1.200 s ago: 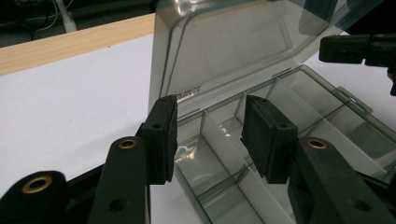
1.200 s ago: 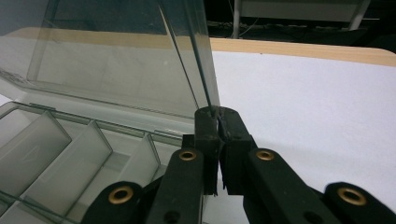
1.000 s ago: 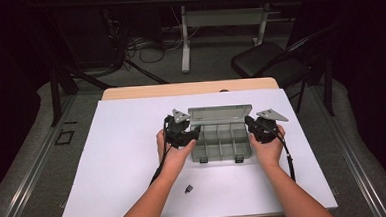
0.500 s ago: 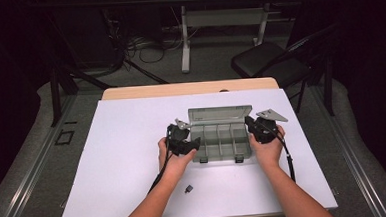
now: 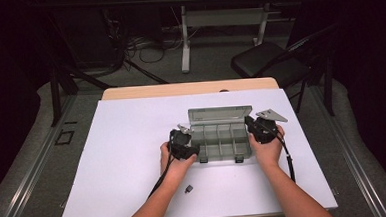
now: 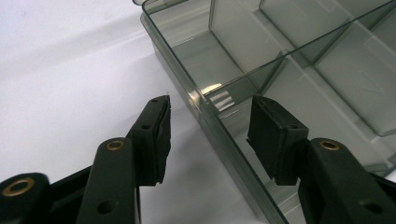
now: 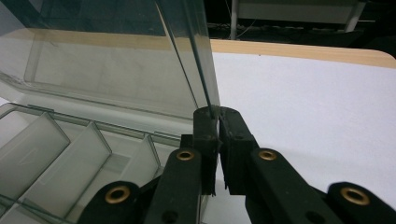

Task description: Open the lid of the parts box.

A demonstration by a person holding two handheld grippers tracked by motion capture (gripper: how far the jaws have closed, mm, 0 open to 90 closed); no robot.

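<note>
Two grippers working a clear compartment box near the table's middle: right gripper pinching shut on the upright lid's side edge, left gripper hanging wide open, straddling the box's left wall, long axis running left-right.

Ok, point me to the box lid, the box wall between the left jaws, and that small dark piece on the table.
box lid (image 7: 116,70): right gripper view, its clear panel.
box wall (image 6: 205,109): left gripper view, top rim.
small dark piece (image 5: 188,189): high view, its middle.
</note>
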